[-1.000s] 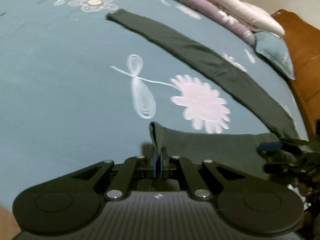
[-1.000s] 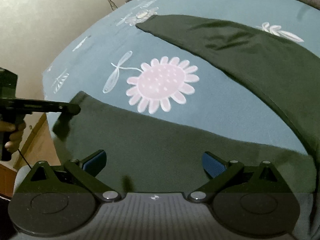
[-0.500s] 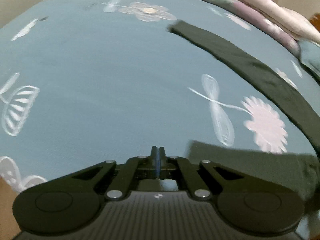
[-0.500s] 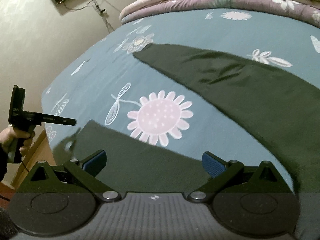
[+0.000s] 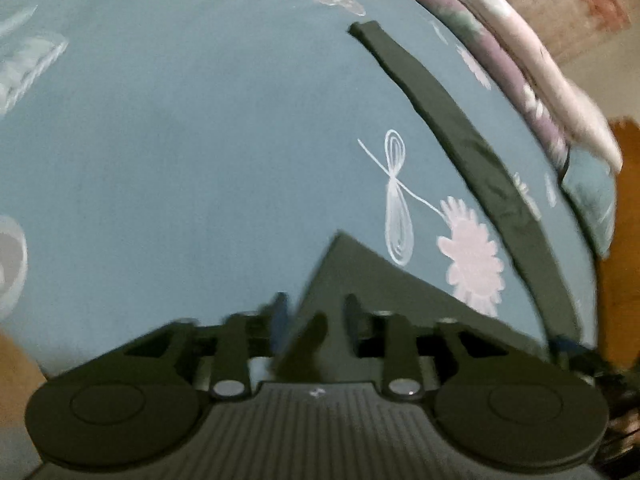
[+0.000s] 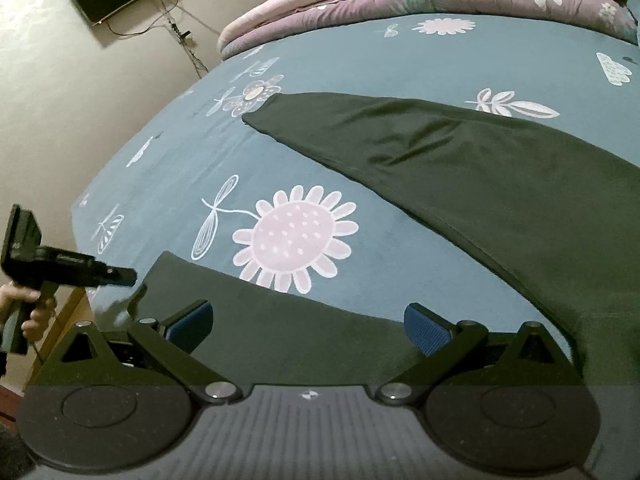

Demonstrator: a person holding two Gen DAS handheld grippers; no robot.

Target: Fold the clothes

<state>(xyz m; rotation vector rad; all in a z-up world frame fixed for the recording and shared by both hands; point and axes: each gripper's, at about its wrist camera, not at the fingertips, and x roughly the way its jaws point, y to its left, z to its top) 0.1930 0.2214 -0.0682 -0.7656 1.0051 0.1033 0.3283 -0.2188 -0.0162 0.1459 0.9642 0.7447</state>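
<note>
Blue flowered bedsheet point(image 6: 168, 160) spreads beneath everything, with folded quilts point(image 6: 400, 0) heaped at its far end. Dark trousers point(image 6: 500, 184) lie flat on the sheet, one leg each side of its pink flower point(image 6: 294, 236). Right gripper point(image 6: 308, 324) hangs wide open over the near leg, holding nothing. Left gripper point(image 5: 314, 312) has just been opening, its jaws parted above that leg's corner, gripping nothing.
</note>
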